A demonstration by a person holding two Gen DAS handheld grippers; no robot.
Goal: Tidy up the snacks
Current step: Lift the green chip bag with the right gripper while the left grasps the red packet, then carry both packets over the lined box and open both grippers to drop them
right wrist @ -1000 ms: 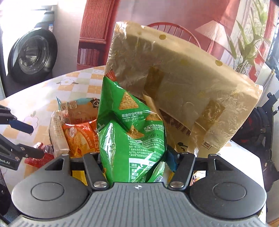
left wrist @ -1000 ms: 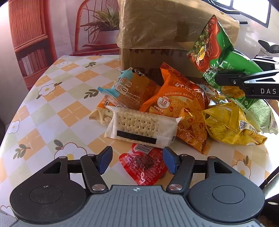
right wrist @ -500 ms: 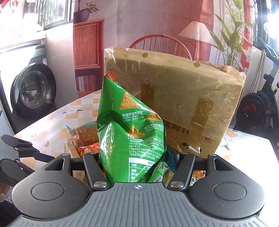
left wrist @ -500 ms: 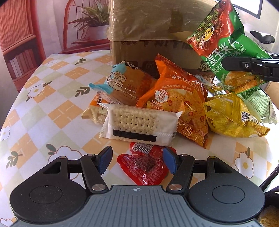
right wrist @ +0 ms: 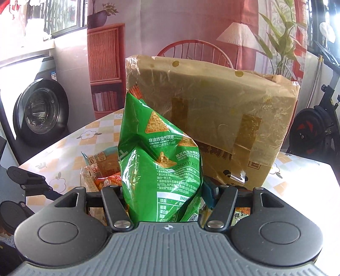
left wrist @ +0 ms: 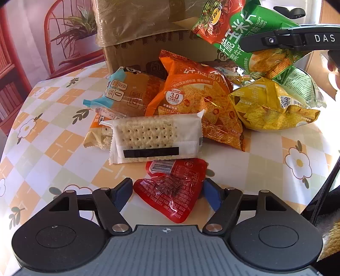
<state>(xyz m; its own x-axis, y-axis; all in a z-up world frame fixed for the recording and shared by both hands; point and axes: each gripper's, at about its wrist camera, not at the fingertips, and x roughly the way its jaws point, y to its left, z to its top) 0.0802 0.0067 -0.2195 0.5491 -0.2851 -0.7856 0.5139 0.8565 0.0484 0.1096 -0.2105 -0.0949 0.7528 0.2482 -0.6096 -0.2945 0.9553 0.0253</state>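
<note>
The right gripper (right wrist: 163, 196) clamps a green chip bag (right wrist: 161, 157); the left gripper (left wrist: 167, 191) is opening around a red packet (left wrist: 172, 189), which could slide away.

Home, prob. a dining/living corner. Tabletop (left wrist: 53, 135) w/ checked flower-print cloth, red spindle-back chair (right wrist: 194, 49) behind it. Front-load washing machine (right wrist: 40, 112) by the wall, exercise bike (right wrist: 314, 127) at the other side, bookshelf (right wrist: 105, 70) w/ wicker door and books below, floor lamp (right wrist: 235, 35), potted plants (right wrist: 282, 38), window (right wrist: 53, 17). Household stuff throughout, no shop or lab gear.
</note>
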